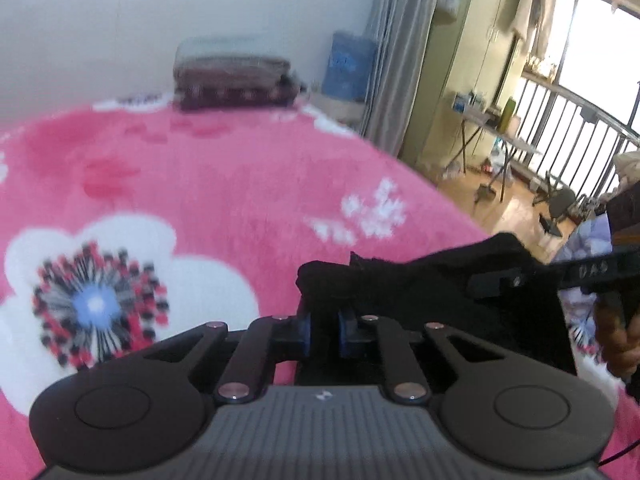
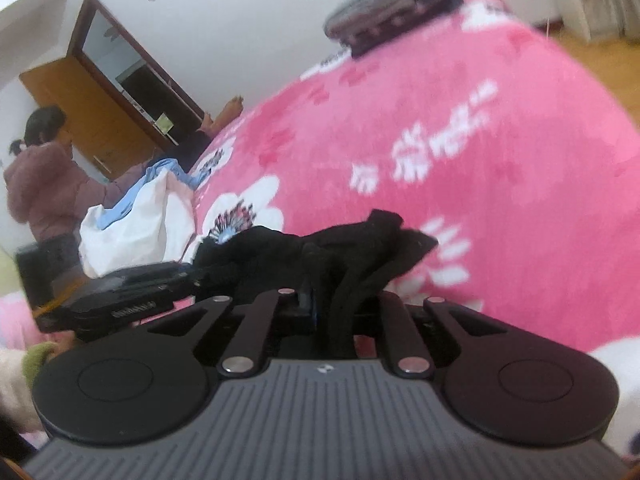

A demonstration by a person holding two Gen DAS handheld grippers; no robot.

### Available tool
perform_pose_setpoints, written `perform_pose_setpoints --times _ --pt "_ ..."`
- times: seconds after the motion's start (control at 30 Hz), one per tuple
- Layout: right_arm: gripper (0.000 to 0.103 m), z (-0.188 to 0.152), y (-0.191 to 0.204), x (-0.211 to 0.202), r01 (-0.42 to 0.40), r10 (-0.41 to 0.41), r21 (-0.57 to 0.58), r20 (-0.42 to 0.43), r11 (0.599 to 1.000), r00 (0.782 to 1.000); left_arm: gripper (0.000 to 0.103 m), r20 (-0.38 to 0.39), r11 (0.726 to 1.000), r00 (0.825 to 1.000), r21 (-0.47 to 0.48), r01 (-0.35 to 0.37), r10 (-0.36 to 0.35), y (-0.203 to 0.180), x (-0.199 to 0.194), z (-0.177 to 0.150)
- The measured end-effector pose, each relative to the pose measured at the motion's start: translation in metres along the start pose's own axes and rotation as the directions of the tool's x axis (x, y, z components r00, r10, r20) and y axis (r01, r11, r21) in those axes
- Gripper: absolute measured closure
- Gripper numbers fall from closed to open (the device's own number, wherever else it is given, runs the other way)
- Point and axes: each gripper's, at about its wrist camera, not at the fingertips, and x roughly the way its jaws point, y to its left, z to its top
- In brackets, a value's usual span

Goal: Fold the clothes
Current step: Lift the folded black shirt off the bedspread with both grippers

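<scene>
Pink fleece with white flowers, the blanket [image 1: 208,184] covers the bed and fills the left wrist view, with a folded pile [image 1: 236,76] at its far end against the wall and a curtained balcony off to the right. Close in, the left gripper [image 1: 324,330] has its blue pads drawn near together on a bunched corner of the black garment [image 1: 432,288], so it reads as gripping cloth. From there the garment stretches rightward to the right gripper [image 1: 516,280], which reaches in from that edge and holds the opposite end.

Seen from the right wrist, the same blanket [image 2: 440,140] slopes away, and a person in a pink jacket [image 2: 44,184] stands by a wooden door at far left. The right gripper [image 2: 328,312] is closed on a strand of the black garment [image 2: 320,252], which hangs down between its fingers. The left gripper [image 2: 132,292] lies to the left, at the cloth's other end.

The garment's long axis therefore seems to run from one gripper to the other, raised off the bed; the next move likely depends on drawing that span taut.
</scene>
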Motion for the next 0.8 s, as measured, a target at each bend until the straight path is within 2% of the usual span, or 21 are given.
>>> perform_pose_setpoints --times 0.13,0.33,0.5,0.67,0.8 --pt "0.096 0.016 0.024 -0.013 0.037 -0.030 -0.074 0.098 0.997 0.995 0.091 0.073 1.000 0.997 0.024 -0.014 0.012 -0.002 -0.017 0.029" --pt "0.096 0.068 0.045 -0.019 0.049 -0.019 -0.116 0.246 0.992 0.969 0.091 0.158 0.994 0.987 0.102 -0.043 0.027 -0.002 -0.037 0.103" --pt "0.096 0.155 0.073 -0.020 0.079 -0.021 -0.179 0.305 0.981 0.952 0.091 0.252 0.986 0.966 0.135 -0.098 0.062 -0.003 -0.065 0.185" --pt "0.096 0.265 0.130 -0.022 0.100 0.002 -0.260 0.364 0.960 0.932 0.091 0.350 0.989 0.930 0.050 -0.139 0.113 0.011 -0.115 0.274" --pt "0.096 0.343 0.190 -0.018 0.106 0.029 -0.314 0.398 0.944 0.917 0.091 0.392 0.979 0.901 0.000 -0.205 0.188 0.033 -0.155 0.338"
